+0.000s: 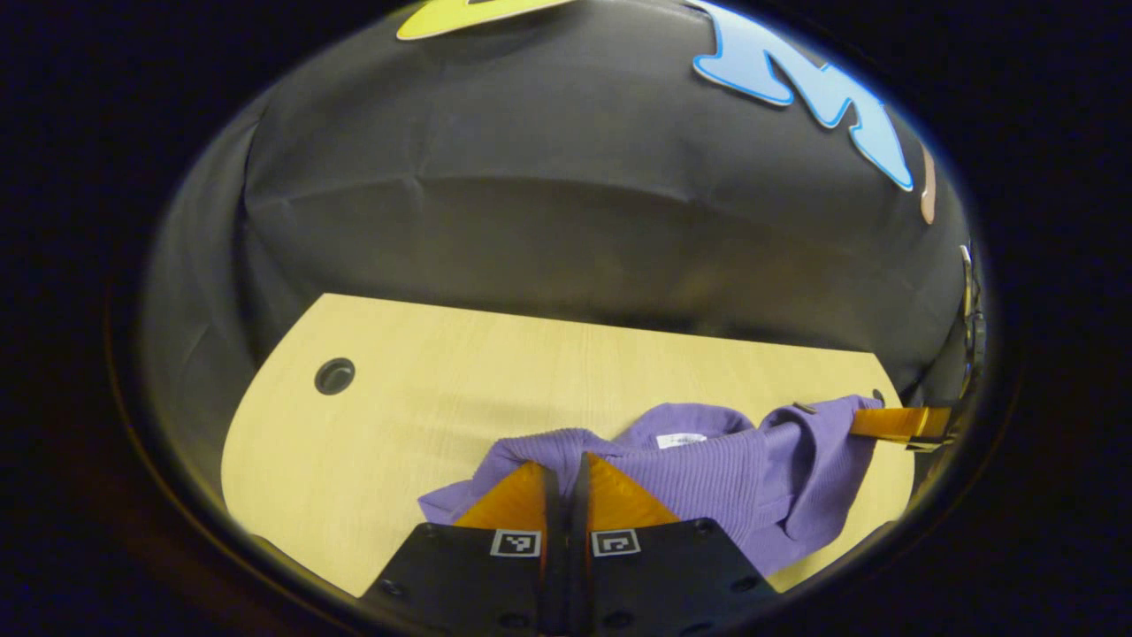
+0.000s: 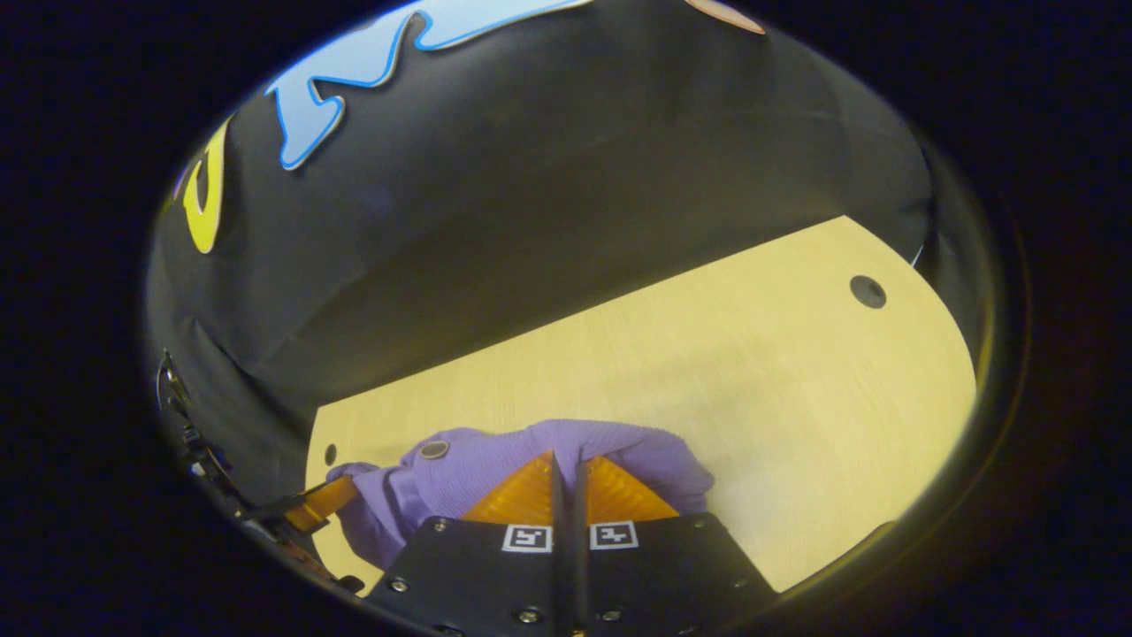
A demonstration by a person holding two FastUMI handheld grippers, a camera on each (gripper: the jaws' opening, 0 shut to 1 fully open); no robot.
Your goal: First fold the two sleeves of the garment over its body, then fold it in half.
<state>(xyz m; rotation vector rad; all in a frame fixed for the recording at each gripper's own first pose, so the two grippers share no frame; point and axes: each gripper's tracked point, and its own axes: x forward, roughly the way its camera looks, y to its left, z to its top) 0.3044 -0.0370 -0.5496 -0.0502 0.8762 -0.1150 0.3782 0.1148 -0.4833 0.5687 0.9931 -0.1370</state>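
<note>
In the left gripper view, the left gripper sits at the bottom centre of the frame with its two fingers drawn together, a fold of the purple garment pinched at their tips. The cloth bunches right over the fingertips and spreads off to the right of them, lifted and rumpled, with a small white label showing near the collar just above and right of the fingers. At the right edge of that view the right gripper comes in from the side, its tip buried in the far end of the garment. The light wooden table lies beneath, with a dark round hole at centre left.

In the right gripper view, the right gripper sits bottom centre, fingers closed on the purple knit, which heaps around their tips and trails to the lower left. There the left gripper holds the other end. A small round button shows on the cloth left of the fingers.
</note>
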